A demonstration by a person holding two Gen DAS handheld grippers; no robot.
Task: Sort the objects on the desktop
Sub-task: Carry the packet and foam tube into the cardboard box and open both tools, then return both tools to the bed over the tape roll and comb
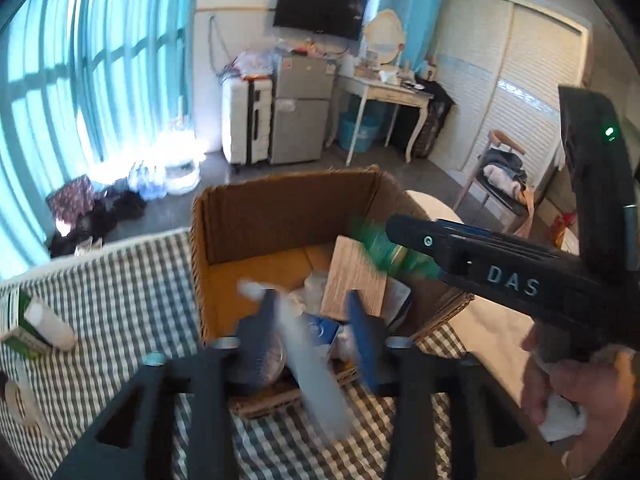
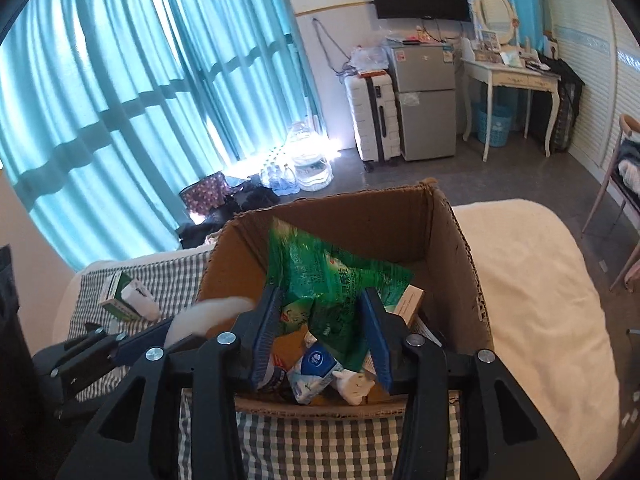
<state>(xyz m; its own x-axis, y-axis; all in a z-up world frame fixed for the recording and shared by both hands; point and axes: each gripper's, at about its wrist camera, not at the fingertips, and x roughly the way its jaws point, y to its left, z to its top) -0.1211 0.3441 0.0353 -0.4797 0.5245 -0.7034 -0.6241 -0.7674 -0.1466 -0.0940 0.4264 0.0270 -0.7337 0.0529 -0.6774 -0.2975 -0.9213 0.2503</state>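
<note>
An open cardboard box (image 1: 280, 216) (image 2: 360, 216) stands on a checked cloth (image 1: 120, 292) (image 2: 312, 448). My left gripper (image 1: 312, 328) hangs over its near edge with the jaws apart. A blurred, pale translucent bottle (image 1: 316, 368) lies loose between the pads, touching neither. My right gripper (image 2: 320, 332) is open over the box, with a green packet (image 2: 332, 276) just beyond its pads, loose above the contents. In the left wrist view the right gripper (image 1: 394, 230) comes in from the right with the green packet (image 1: 380, 248) blurred at its tip. Inside lie a wooden block (image 1: 352, 276) and a blue-white packet (image 2: 316, 364).
On the cloth left of the box lie a green-white carton with a white tube (image 1: 44, 328) (image 2: 128, 296) and a tape roll (image 1: 20, 400). A hand (image 1: 576, 384) grips the right tool. A white bed (image 2: 540, 280) lies to the right, with a chair (image 2: 624, 184) beyond.
</note>
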